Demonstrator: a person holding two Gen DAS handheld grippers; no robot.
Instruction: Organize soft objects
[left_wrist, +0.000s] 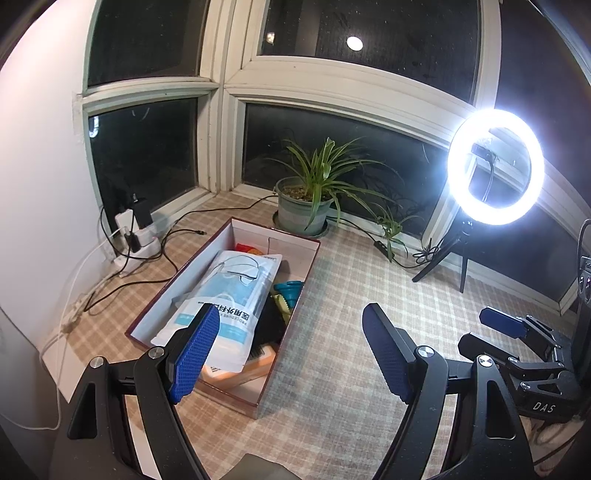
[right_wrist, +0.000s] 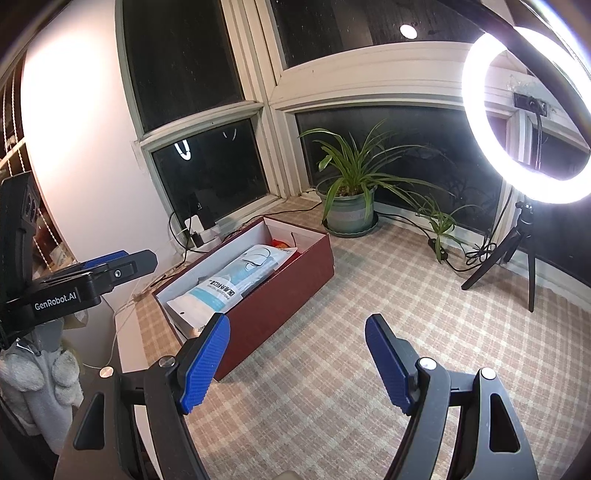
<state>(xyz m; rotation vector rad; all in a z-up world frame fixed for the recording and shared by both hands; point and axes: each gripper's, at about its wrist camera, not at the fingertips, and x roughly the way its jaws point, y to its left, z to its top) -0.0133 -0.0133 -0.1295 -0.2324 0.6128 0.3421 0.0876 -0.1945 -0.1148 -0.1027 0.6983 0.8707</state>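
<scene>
A dark red cardboard box (left_wrist: 300, 291) (right_wrist: 280, 291) stands open on the checked cloth. On top inside lies a white and blue pack of face masks (left_wrist: 225, 291) (right_wrist: 236, 280). Beside the pack sit a teal item (left_wrist: 289, 291), something black (left_wrist: 271, 325), an orange packet (left_wrist: 258, 363) and a red-orange thing (left_wrist: 246, 248) at the far end. My left gripper (left_wrist: 290, 350) hovers open at the box's near right corner, nothing between its blue pads. My right gripper (right_wrist: 297, 363) hangs open over bare cloth right of the box, holding nothing. Each gripper shows in the other's view (left_wrist: 517, 332) (right_wrist: 110, 266).
A potted plant (left_wrist: 306, 206) (right_wrist: 351, 210) stands behind the box by the window. A lit ring light on a tripod (left_wrist: 495, 166) (right_wrist: 528, 118) stands at the right. Chargers and black cables (left_wrist: 136, 236) (right_wrist: 199, 225) crowd the left. A fluffy grey sleeve (right_wrist: 37, 373) shows at left.
</scene>
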